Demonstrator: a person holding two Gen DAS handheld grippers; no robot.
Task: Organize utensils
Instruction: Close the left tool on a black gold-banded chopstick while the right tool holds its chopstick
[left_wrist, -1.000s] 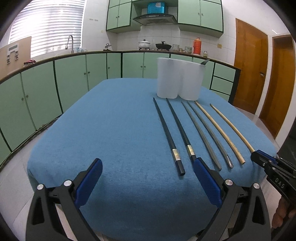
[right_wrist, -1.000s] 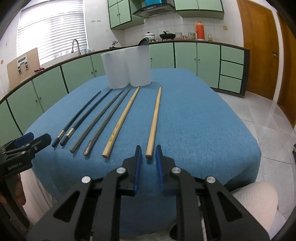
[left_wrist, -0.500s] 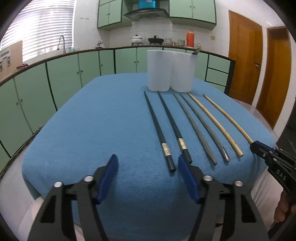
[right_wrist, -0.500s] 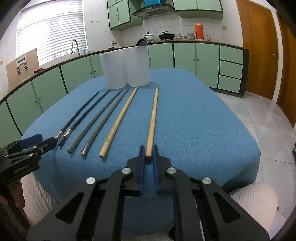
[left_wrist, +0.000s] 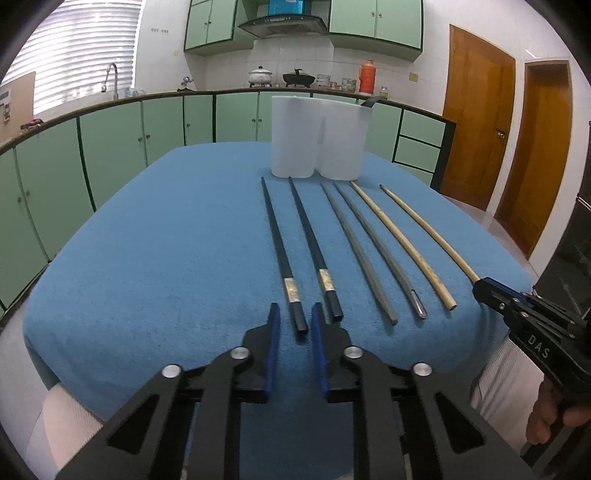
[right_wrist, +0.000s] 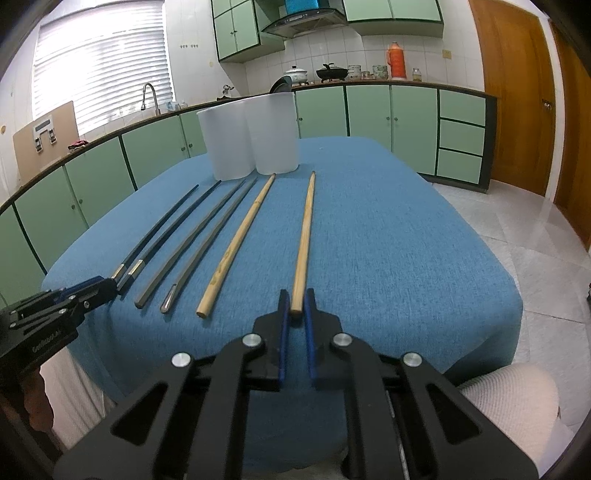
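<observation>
Change: since a second ago, your left gripper (left_wrist: 294, 325) has drawn its blue fingers (left_wrist: 272, 343) in from wide apart to a narrow gap, and they are closing now.
Left gripper: the near end of the leftmost black chopstick (left_wrist: 280, 251) lies between the fingertips at bottom centre; you cannot tell if the pads press it yet.
Right gripper: your right gripper (right_wrist: 294, 312) is closed on the butt end of the rightmost wooden chopstick (right_wrist: 303, 236), at lower centre of its view.
Chopsticks: six lie side by side on the blue tablecloth (left_wrist: 166, 240), tips toward the upper frame.
Holder: the white twin-cup holder (left_wrist: 317, 142) stands just beyond the tips, upper centre.
</observation>
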